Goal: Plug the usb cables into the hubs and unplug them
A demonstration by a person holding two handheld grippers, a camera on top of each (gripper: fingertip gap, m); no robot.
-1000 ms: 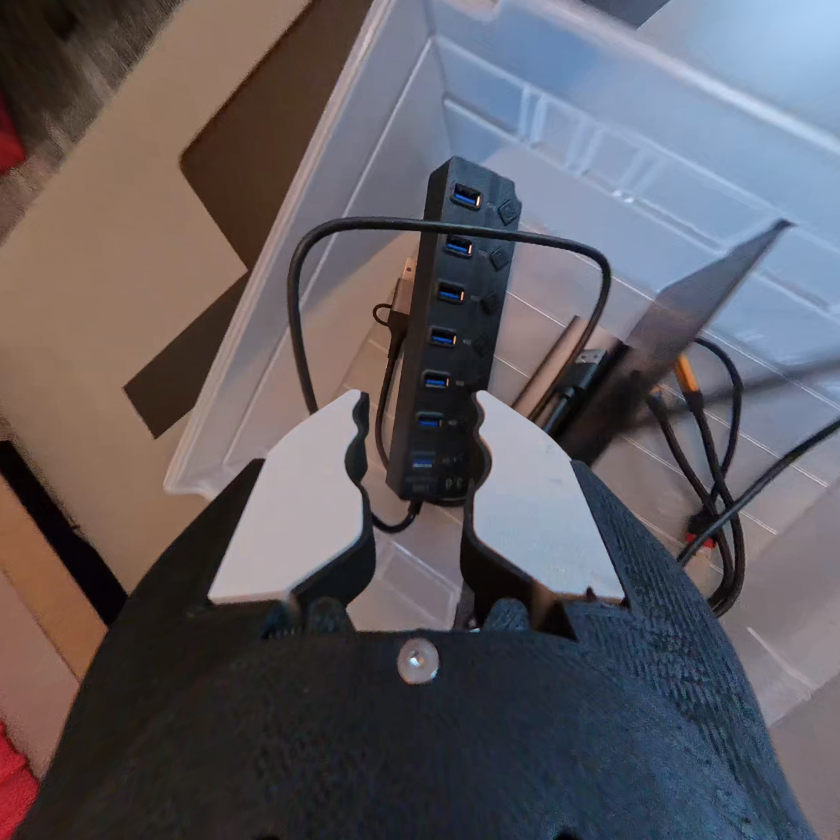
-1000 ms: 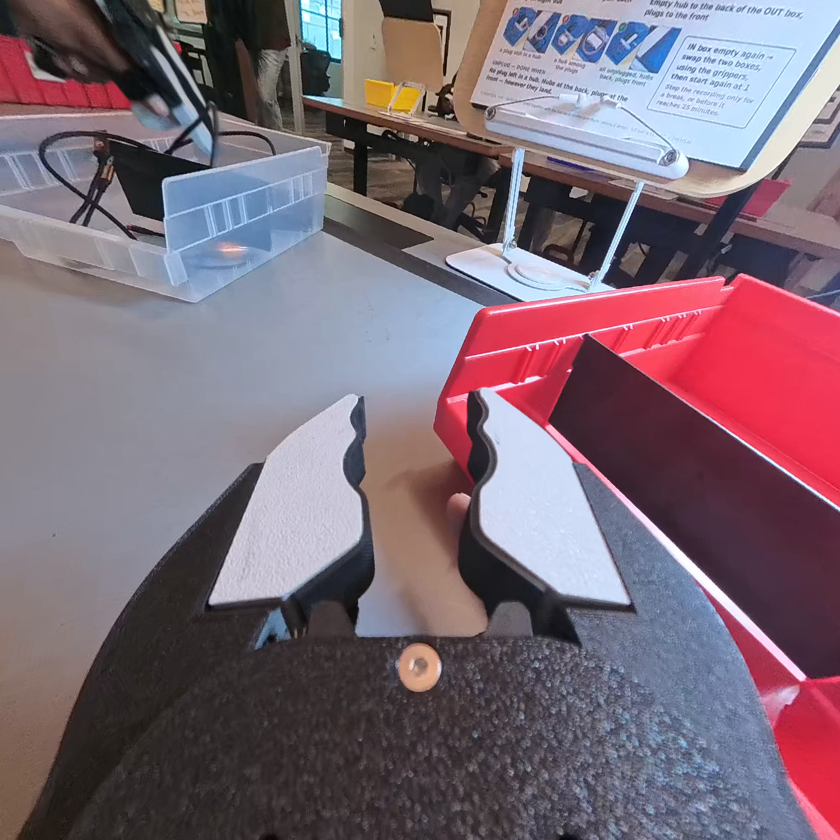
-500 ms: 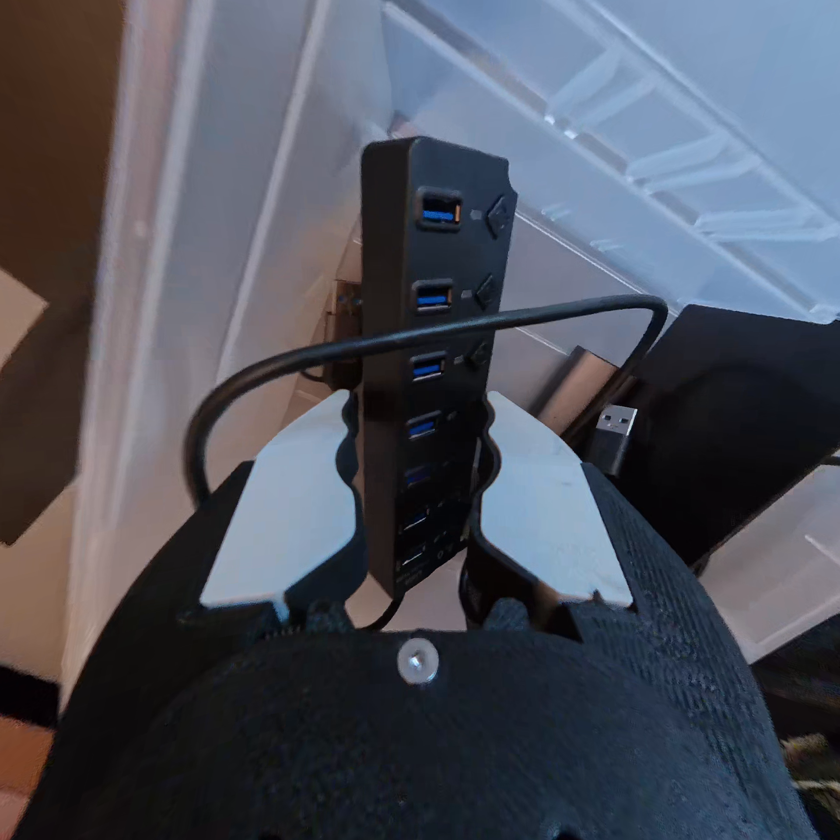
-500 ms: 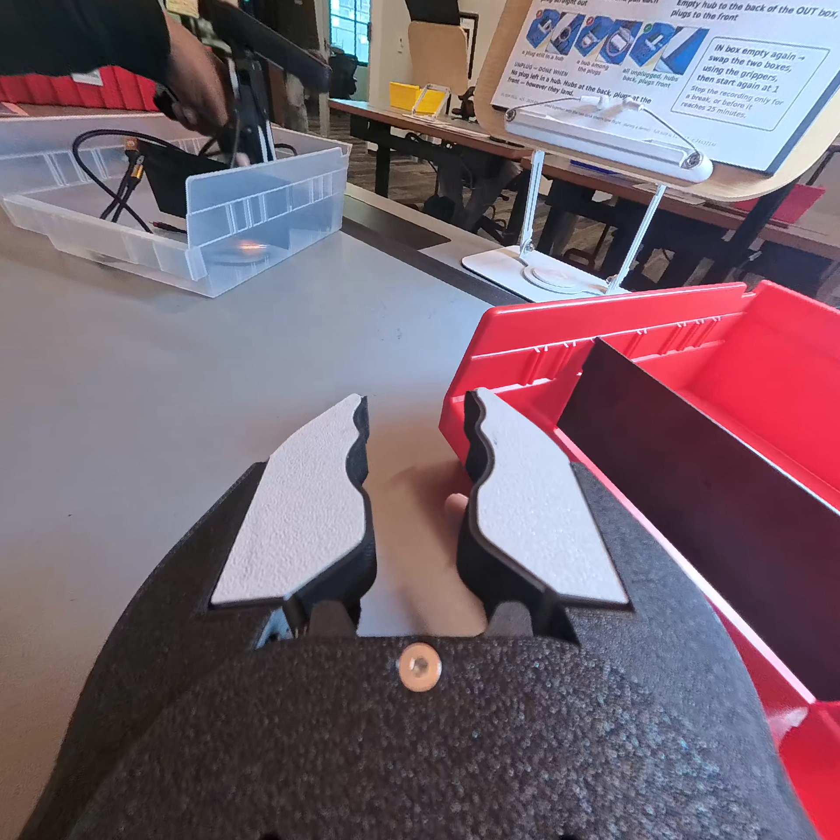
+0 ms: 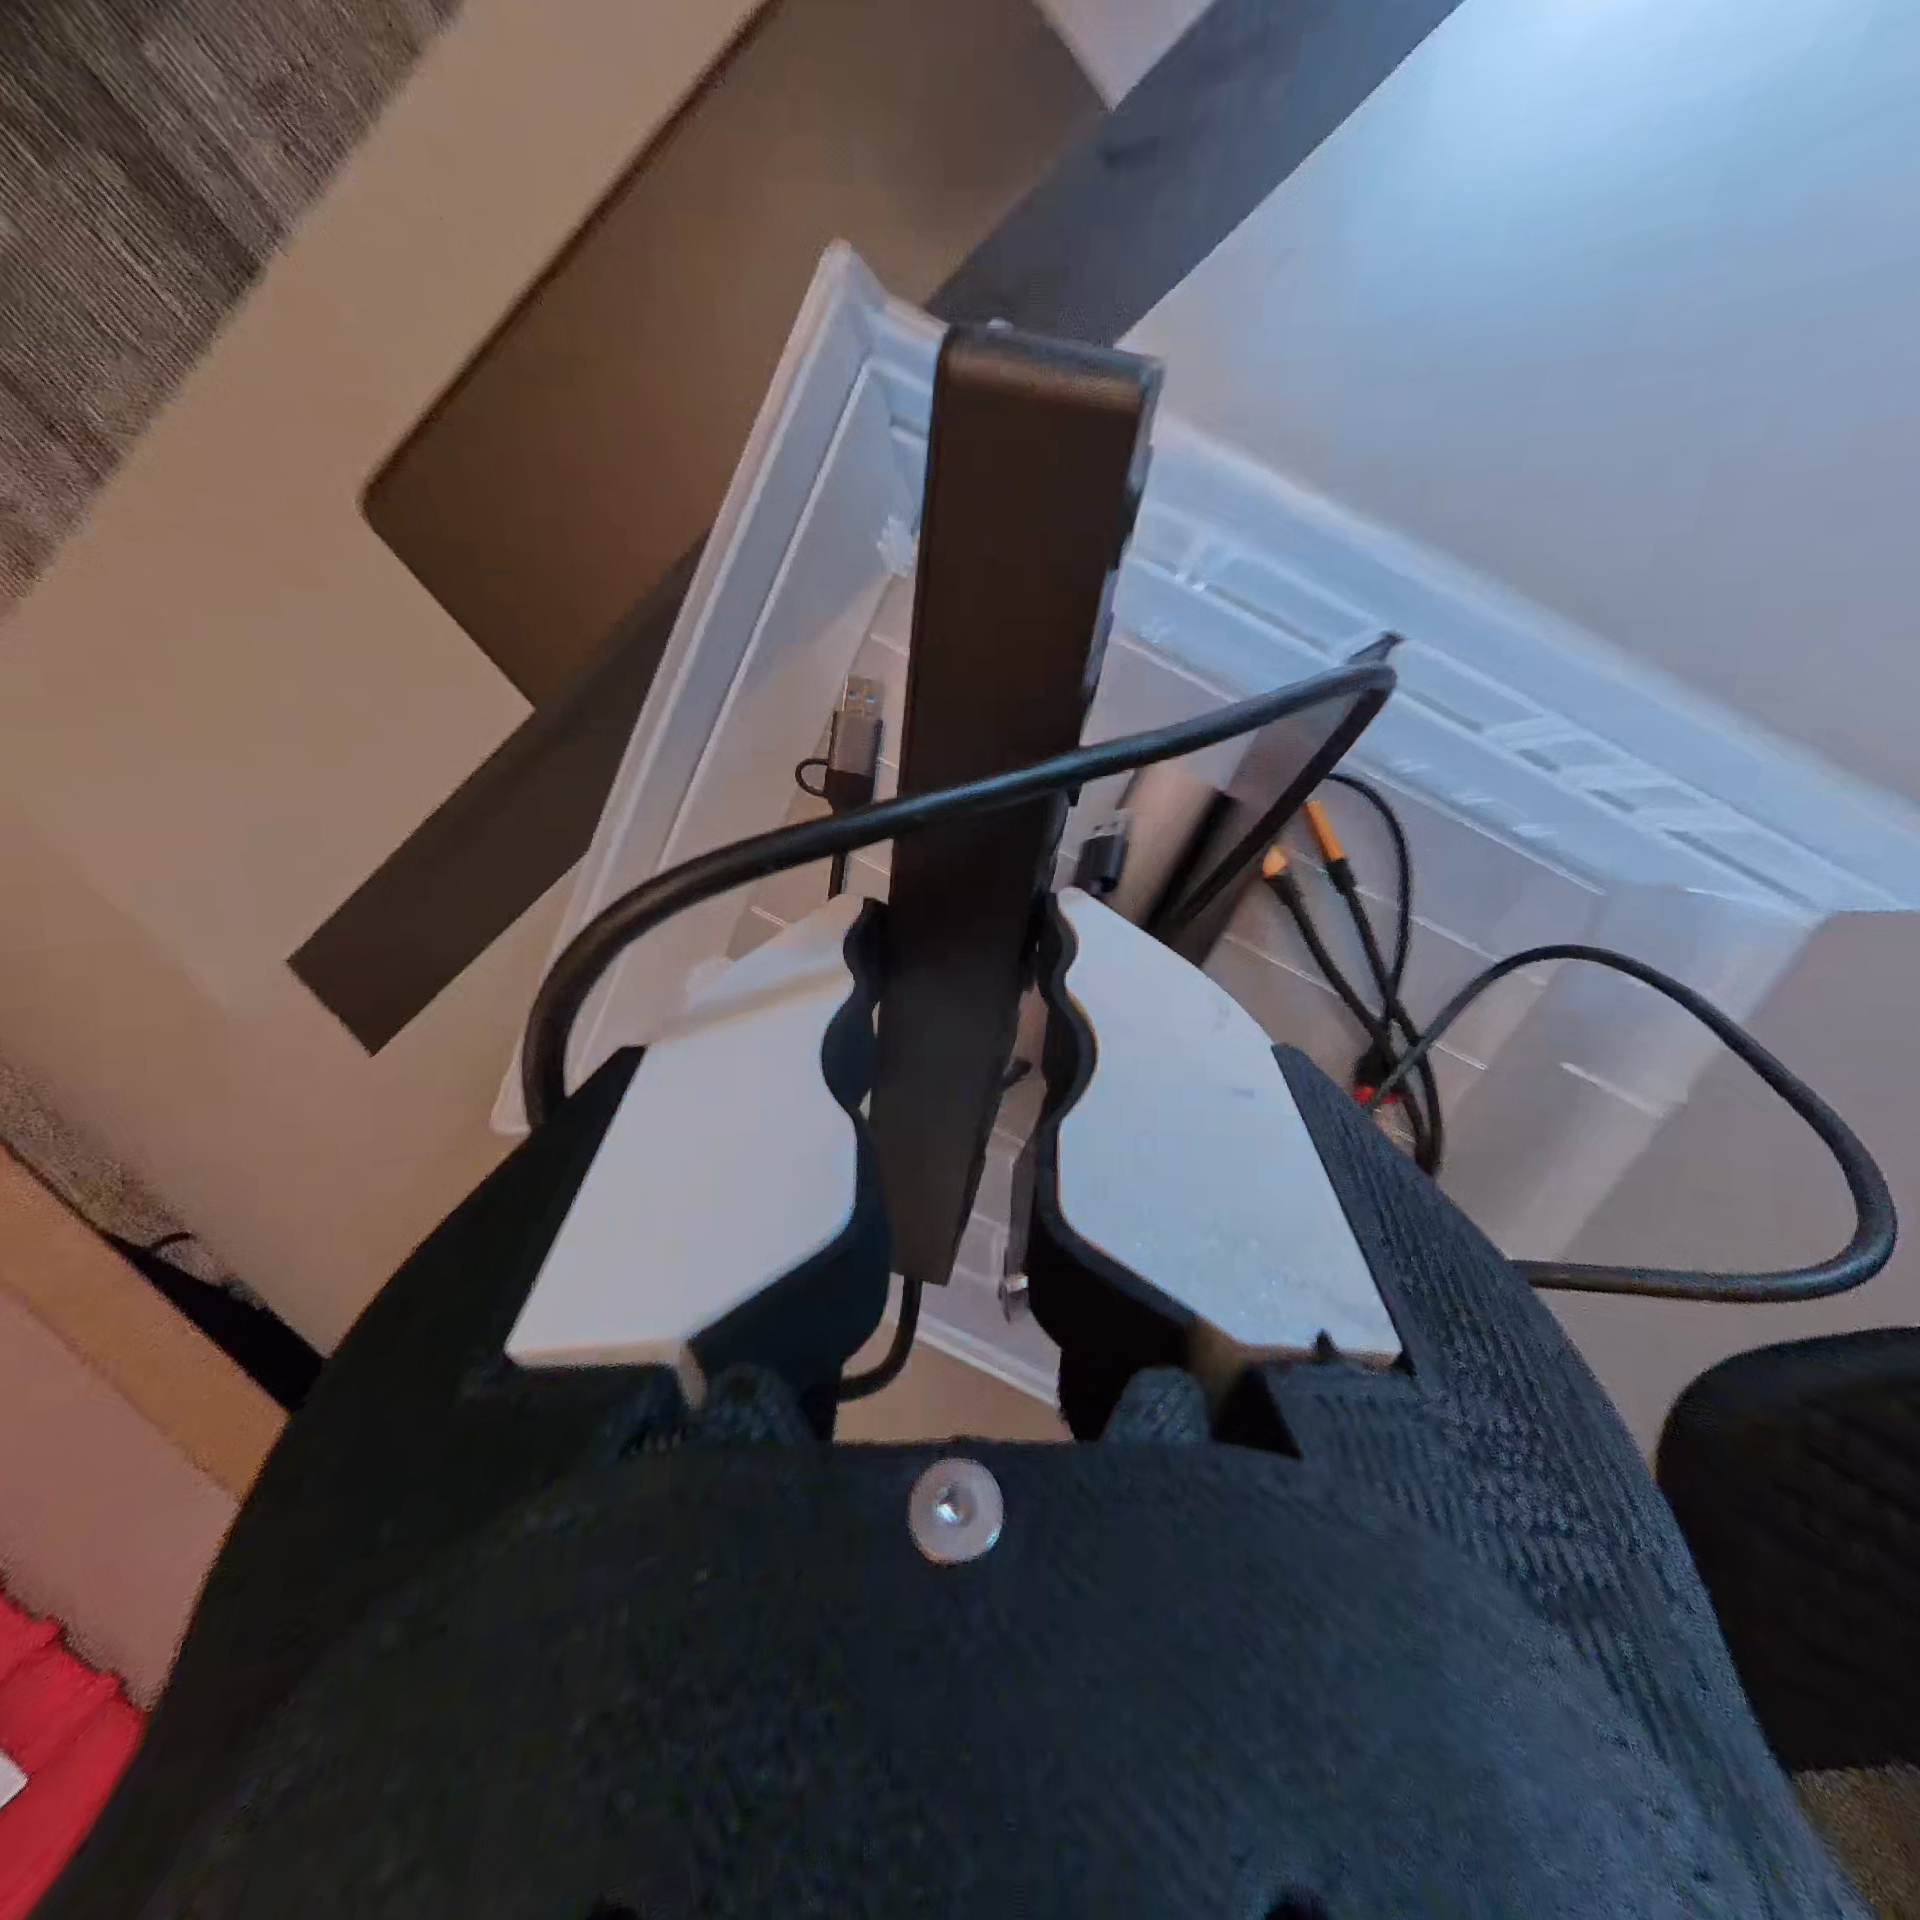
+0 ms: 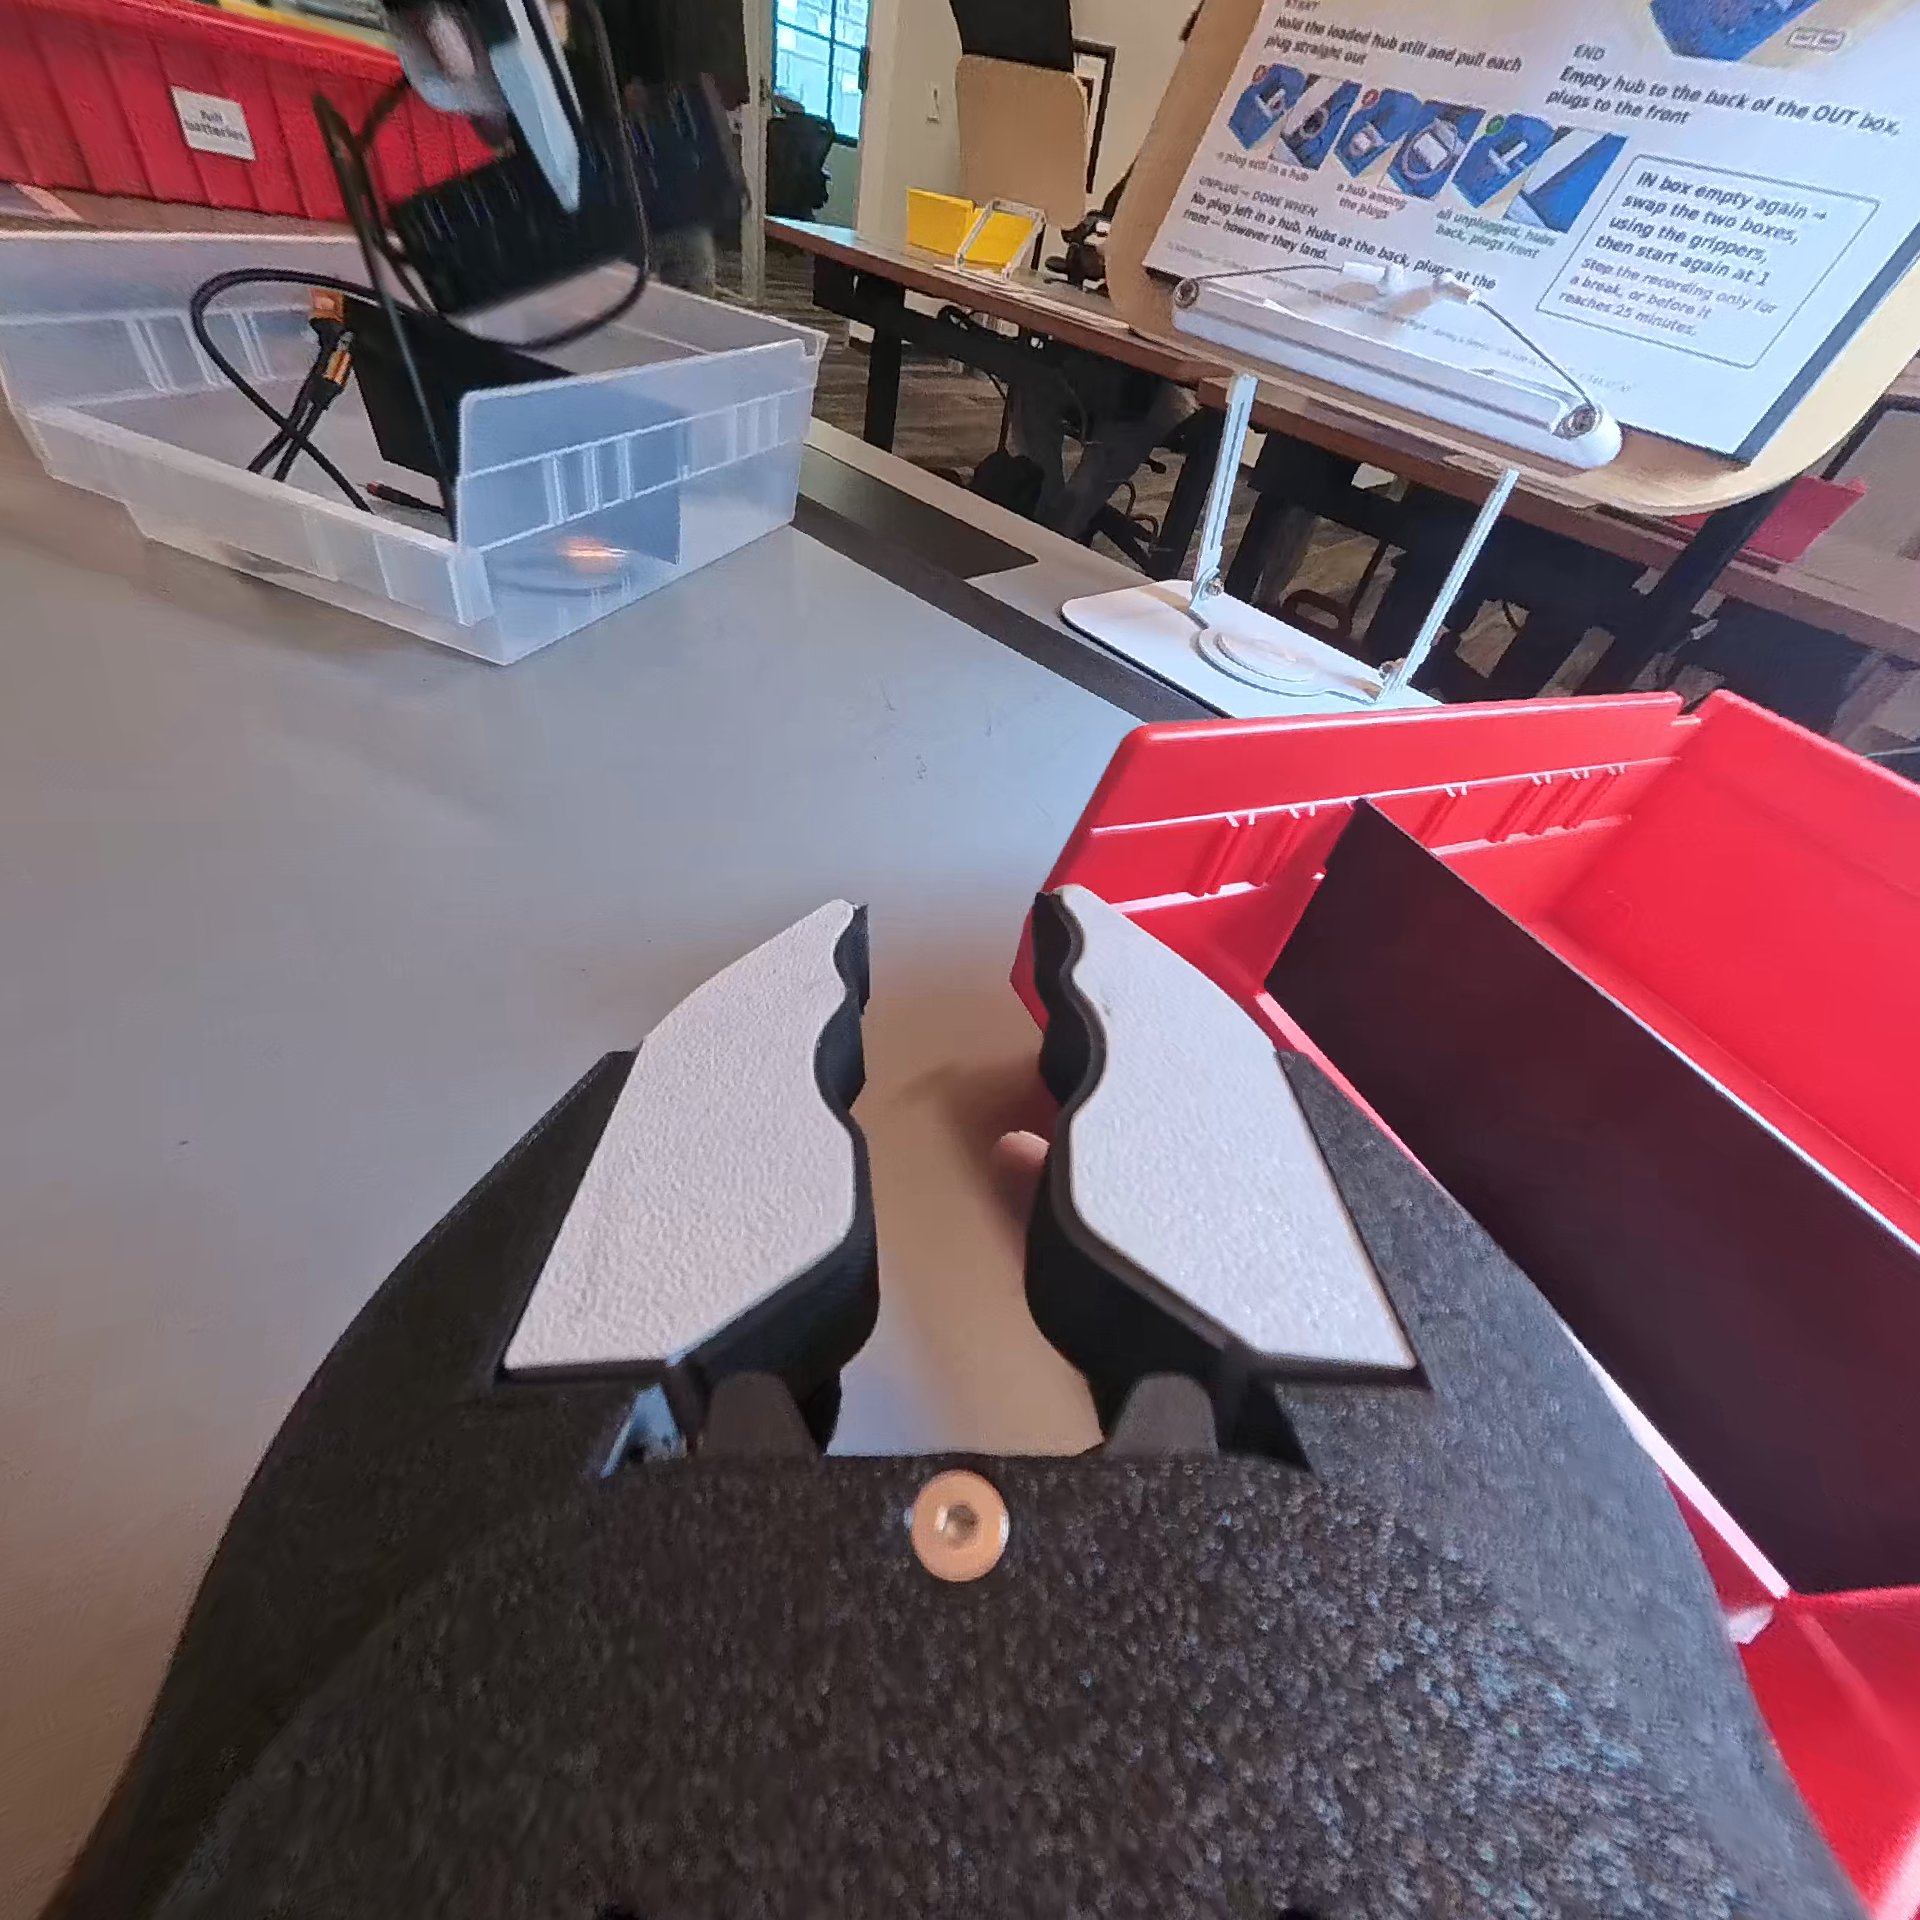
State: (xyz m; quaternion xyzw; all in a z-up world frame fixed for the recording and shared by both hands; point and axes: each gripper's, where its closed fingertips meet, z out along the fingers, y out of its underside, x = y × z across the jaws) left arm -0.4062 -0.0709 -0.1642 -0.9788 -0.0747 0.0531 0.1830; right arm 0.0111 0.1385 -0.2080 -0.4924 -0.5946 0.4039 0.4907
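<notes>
My left gripper (image 5: 951,935) is shut on a long black USB hub (image 5: 997,675) and holds it upright above the clear bin (image 5: 1558,748). The hub's plain back faces the camera. Its black cable (image 5: 727,862) loops across it, with a silver plug (image 5: 857,727) hanging behind. Cables with orange ends (image 5: 1320,831) and another USB plug (image 5: 1107,842) lie in the bin. In the right wrist view the hub (image 6: 488,239) shows blurred above the clear bin (image 6: 623,457). My right gripper (image 6: 945,925) is open and empty, low over the grey table beside the red bin (image 6: 1351,748).
A black divider (image 5: 1278,790) stands in the clear bin, and another (image 6: 1558,1143) in the red bin. An instruction board on a white stand (image 6: 1507,208) is at the table's far edge. Grey table (image 6: 416,883) lies between the two bins. There is about 50 centimetres between the tips of the two grippers. Between my left fingertips and the silver plug (image 5: 857,727) there is roughly 15 centimetres.
My left gripper closed on the hub and lifted it out of the clear bin, turning so its back faces the camera. The right gripper has barely moved.
</notes>
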